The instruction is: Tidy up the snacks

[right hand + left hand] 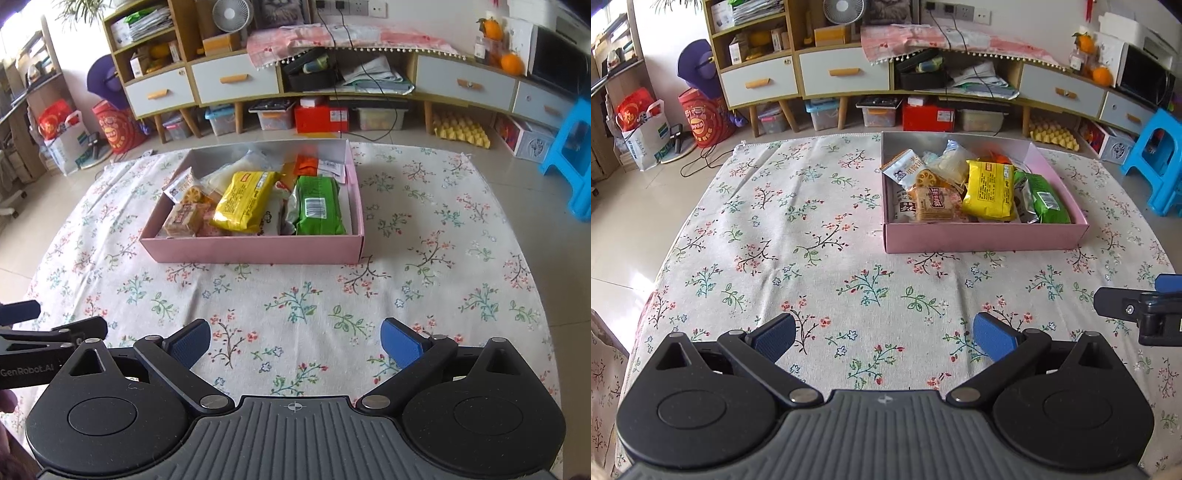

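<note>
Item: pink box [982,236], sitting right of centre in the left wrist view on the floral tablecloth [812,229], holding every snack in sight, so gathering appears complete.
Contents: yellow packet [990,190] lying over the pile; green packet [1047,201] leaning along the right wall; cracker pack [936,205] at the near left.
Left gripper [882,338]: hovering at lower centre, jaws spread, gripping nothing.
Right gripper [295,341]: likewise hanging released and empty, clear of the box.

blue stool [1160,158] cut off, packet print illegible
</note>
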The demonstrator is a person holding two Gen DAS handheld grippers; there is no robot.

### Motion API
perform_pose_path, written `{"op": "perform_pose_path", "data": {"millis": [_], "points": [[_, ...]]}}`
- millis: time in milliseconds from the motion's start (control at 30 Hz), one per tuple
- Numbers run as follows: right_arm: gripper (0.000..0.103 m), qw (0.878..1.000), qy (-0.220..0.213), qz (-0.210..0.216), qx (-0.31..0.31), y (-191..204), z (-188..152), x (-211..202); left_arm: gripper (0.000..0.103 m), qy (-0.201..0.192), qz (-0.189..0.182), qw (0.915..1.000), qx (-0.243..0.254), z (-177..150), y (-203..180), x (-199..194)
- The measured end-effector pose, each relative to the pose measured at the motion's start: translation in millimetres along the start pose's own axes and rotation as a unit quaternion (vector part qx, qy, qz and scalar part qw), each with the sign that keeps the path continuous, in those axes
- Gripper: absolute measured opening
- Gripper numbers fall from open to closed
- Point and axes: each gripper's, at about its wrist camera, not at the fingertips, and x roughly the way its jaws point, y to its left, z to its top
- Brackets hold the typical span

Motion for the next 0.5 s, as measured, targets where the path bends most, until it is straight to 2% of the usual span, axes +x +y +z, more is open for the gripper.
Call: {"op": "perform_pose_path", "data": {"millis": [500], "points": [[0.1,1.0,-0.01,-0.011,-0.005,-2.0,4.0,-2.3,0.103,-0.001,-0.012,0.9999,0.006,4.0,-9.9,-4.6]]}}
